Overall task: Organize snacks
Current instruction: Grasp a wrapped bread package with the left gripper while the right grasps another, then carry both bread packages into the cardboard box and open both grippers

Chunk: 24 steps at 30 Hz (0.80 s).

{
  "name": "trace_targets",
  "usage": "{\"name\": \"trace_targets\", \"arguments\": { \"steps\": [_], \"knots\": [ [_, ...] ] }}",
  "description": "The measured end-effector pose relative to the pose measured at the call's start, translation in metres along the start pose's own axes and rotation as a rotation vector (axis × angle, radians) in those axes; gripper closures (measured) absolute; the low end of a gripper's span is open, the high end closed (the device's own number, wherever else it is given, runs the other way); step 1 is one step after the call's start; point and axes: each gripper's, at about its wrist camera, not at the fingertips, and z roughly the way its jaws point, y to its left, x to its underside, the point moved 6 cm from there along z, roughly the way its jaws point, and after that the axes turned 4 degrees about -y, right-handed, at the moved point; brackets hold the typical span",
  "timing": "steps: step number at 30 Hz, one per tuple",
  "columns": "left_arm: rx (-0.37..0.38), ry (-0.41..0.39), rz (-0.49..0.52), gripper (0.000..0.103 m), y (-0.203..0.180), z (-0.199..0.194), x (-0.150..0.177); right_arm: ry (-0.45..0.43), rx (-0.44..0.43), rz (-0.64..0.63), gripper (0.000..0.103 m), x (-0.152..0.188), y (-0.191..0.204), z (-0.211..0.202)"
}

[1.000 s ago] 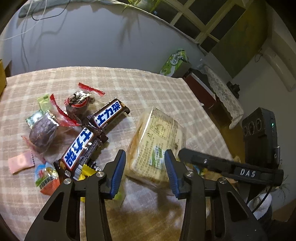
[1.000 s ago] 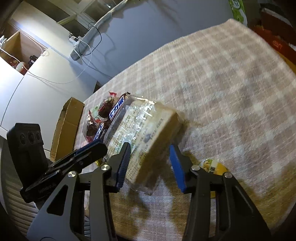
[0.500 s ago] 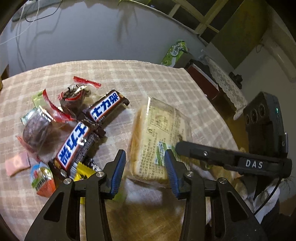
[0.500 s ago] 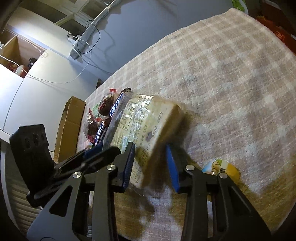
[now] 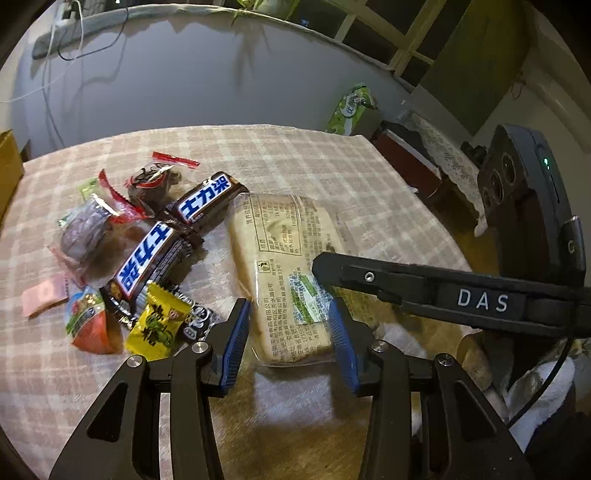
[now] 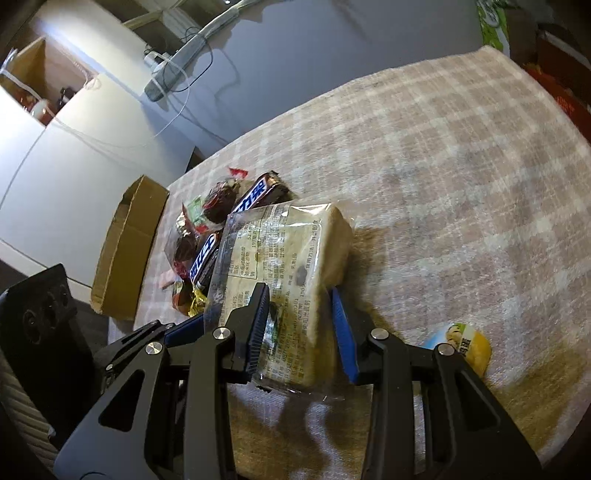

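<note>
Checked tablecloth (image 5: 314, 155) w/ snack pile at left — Snickers bars (image 5: 147, 266), small candies. Left gripper (image 5: 288, 339) open, straddling bread pack (image 5: 284, 266) w/o pinching. Right gripper (image 6: 301, 325) — pads clamped on same pack's near end.

Home: checked tablecloth (image 5: 295, 155), window (image 5: 373, 29).

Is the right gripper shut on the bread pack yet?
Yes: the right gripper pads press both sides of the bread pack, its wrapper dented.
</note>
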Motion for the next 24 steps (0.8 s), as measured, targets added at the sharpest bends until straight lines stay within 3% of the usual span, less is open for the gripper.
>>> {"name": "trace_targets", "arguments": {
  "steps": [10,24],
  "knots": [
    [-0.020,-0.050,-0.017,0.061,0.006,-0.028,0.001,-0.001,-0.028,-0.037,0.067,0.003,0.023,-0.005],
    [-0.134,-0.191,-0.075,0.061,0.062,-0.108,-0.003,0.016,-0.132,-0.177,0.067,-0.009,0.114,0.006]
  ]
}}
